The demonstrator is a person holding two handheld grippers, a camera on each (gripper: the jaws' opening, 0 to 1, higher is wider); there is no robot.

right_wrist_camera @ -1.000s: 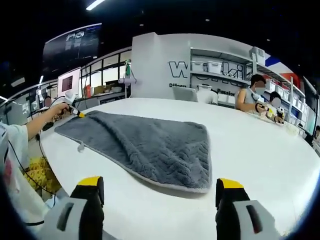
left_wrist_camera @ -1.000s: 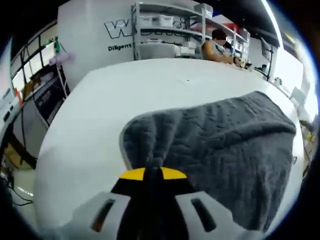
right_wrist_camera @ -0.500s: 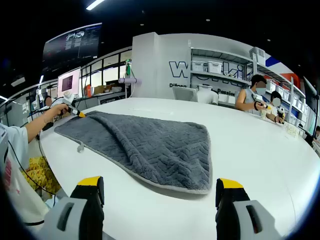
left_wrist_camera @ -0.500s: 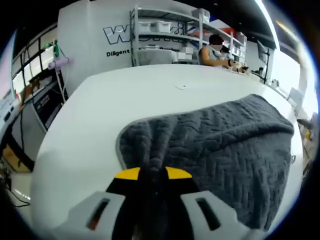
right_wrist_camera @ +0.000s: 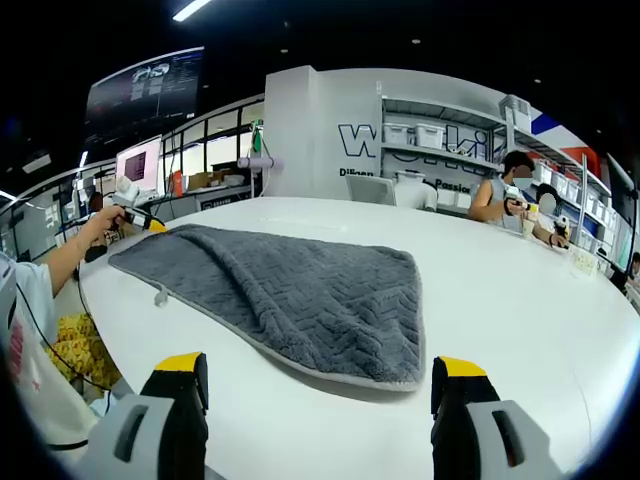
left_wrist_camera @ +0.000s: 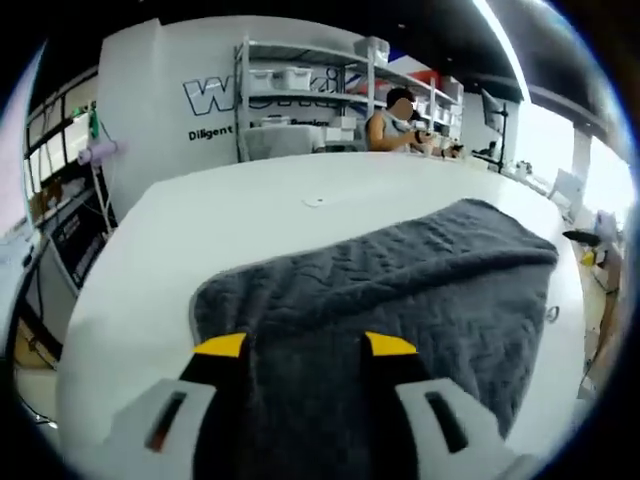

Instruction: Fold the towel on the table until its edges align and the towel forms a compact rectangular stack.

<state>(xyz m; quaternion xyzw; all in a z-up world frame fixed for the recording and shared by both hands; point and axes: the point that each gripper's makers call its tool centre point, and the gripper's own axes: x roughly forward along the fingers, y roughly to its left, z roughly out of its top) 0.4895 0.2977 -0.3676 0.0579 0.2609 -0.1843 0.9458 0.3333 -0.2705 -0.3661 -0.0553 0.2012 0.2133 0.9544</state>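
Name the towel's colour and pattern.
Dark grey towel with a herringbone weave and lighter edging; clearest in the right gripper view.

**Surfaces & finishes**

Towel (left_wrist_camera: 400, 270) btwn and beyond left jaws is looking like soft grey cloth, matt, w/ raised herringbone weave. Table (right_wrist_camera: 520, 290) ahead of right jaws is showing smooth white, slight sheen. Jaw tips are looking like matt yellow plastic on black.
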